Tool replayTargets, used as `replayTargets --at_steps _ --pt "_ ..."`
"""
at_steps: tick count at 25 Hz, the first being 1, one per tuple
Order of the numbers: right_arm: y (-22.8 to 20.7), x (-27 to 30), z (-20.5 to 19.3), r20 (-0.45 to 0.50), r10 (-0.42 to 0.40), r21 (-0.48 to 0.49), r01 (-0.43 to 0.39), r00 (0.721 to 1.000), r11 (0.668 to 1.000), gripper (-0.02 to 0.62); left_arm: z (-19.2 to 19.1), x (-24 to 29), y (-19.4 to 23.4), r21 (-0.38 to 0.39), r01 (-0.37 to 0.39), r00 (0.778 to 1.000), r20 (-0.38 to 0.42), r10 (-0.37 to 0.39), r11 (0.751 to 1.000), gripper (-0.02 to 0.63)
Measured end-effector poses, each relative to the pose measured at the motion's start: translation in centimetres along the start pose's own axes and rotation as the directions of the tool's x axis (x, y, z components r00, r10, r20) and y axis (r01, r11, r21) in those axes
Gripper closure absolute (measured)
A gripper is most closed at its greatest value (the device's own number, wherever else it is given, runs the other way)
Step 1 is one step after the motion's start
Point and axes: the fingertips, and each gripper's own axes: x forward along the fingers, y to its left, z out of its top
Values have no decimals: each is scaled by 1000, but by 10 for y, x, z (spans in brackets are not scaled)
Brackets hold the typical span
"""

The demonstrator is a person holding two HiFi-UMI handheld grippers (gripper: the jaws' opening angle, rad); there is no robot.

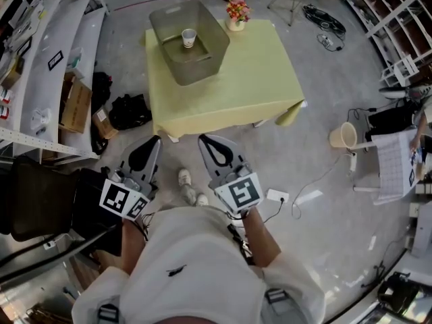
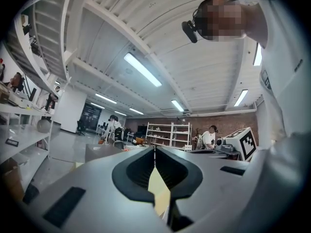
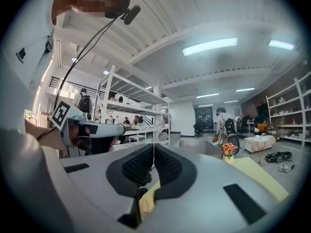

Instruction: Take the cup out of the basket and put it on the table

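Nearest to me are my own tools. My left gripper (image 1: 154,140) and right gripper (image 1: 202,139) sit side by side ahead of my waist, both pointing to 12 o'clock. Each has its jaws pressed together with nothing between them. By my reckoning no part of the job is done yet. The small white cup (image 1: 188,38) stands upright at 12 o'clock from me, on the floor of the deep grey rectangular basket (image 1: 200,70), towards its far wall. It is the only thing I can see in there. That basket rests on the 11 o'clock corner of the table draped in a pale yellow-green cloth (image 1: 250,86), and both tools are short of the table's near edge. So the approach, the opening of one gripper, the grasp, the lift over the wall and the setting down on bare cloth are all left. At 1 o'clock of the basket, a little cream vase (image 1: 236,23) holds pink and orange flowers. On the floor at 3 o'clock of the table, a cream bucket (image 1: 343,136) is tilted, and I can't tell what is in it.
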Motion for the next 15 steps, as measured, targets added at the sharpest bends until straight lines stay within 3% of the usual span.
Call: replayTargets --at_steps 15 --pt "-37 118 1 -33 -43 -15 43 999 999 586 13 56 115 1 52 999 5 -52 999 589"
